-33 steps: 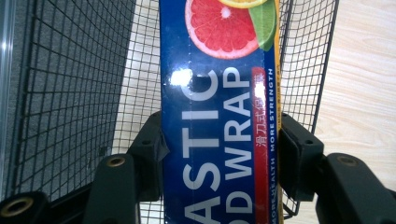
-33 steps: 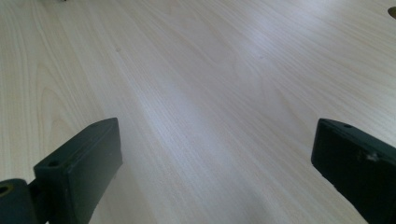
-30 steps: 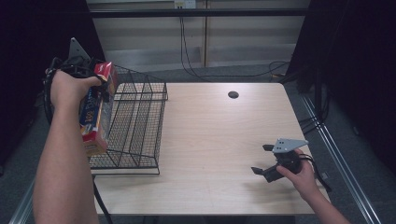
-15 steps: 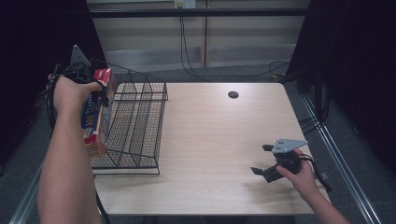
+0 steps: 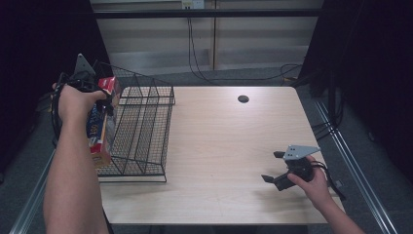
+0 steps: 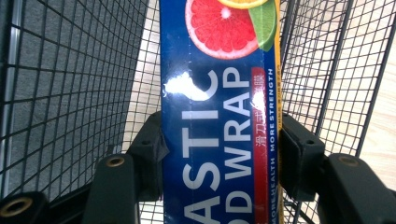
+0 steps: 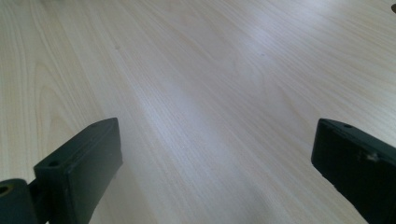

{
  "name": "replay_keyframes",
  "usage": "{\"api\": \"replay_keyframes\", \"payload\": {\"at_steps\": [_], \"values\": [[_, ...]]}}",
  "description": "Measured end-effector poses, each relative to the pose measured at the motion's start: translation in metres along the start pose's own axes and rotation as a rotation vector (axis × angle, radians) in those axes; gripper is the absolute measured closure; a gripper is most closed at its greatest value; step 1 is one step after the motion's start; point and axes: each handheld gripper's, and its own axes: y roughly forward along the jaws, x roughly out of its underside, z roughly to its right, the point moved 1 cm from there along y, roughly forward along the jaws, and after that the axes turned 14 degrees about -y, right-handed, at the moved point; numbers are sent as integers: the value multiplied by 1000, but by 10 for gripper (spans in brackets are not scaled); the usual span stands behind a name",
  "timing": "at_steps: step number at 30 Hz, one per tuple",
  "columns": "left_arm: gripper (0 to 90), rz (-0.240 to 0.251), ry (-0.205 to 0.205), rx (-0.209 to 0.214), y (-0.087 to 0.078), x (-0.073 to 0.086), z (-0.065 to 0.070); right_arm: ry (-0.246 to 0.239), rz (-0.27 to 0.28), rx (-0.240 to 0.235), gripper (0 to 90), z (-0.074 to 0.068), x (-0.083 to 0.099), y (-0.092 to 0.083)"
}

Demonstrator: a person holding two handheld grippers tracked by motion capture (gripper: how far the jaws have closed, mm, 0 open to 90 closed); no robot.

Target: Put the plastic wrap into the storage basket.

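Note:
A long blue plastic-wrap box point(image 5: 99, 134) with a grapefruit picture hangs upright at the left end of a black wire basket point(image 5: 146, 126). My left gripper point(image 5: 100, 100) is shut on its upper part. In the left gripper view both black pads point(image 6: 152, 151) press the box point(image 6: 219, 93) from either side, and wire mesh point(image 6: 70, 93) rises to the left and right of it. My right gripper point(image 5: 272, 166) rests low over the table's front right, open, with bare wood between its jaws. The right gripper point(image 7: 215, 158) shows the same wide gap in its own view.
The wooden table point(image 5: 229, 141) has a dark round cable hole point(image 5: 243, 99) at the back. The basket stands along the table's left edge. Cables lie on the floor behind and to the right of the table.
My left hand has lowered the box a little, deeper into the left end of the basket. The right gripper has not moved.

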Motion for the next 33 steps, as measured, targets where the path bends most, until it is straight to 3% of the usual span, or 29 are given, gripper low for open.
{"api": "replay_keyframes", "payload": {"at_steps": [2, 8, 9, 10, 11, 15, 17, 19, 21, 22, 29, 33], "values": [[438, -11, 22, -9, 2, -1, -1, -2, 1, 3, 17, 0, 0, 0], [436, 0, 11, -4, 7, -1, 0, -3, 2, 7, 17, 0, 0, 1], [436, -20, 18, -3, 7, -1, -1, -4, 1, 2, 17, 0, 0, 0], [435, 12, -9, 2, 11, 0, 0, -3, 1, 3, 17, 0, 0, 0], [434, 12, -9, 2, 11, 0, 0, -3, 1, 3, 17, 0, 0, 0], [433, -24, 23, -2, 10, -2, -4, -2, 2, 3, 17, 0, 0, 0], [432, -11, -1, 2, 12, -1, -3, -3, 0, 10, 17, 0, 0, 1], [431, -21, 12, -2, 12, -2, -5, -7, 0, 7, 17, 0, 0, 1], [430, 6, -25, -2, 16, -1, -3, -6, -3, 1, 17, 0, 0, 1], [429, 17, -17, -8, 17, -1, -4, -8, -1, 7, 17, -1, 0, 1], [426, -28, 6, -12, 18, -3, -8, -5, -3, 2, 17, -1, 0, 2], [423, -27, -11, -14, 20, -3, -7, -5, -3, 1, 17, -1, 0, 2]]}}
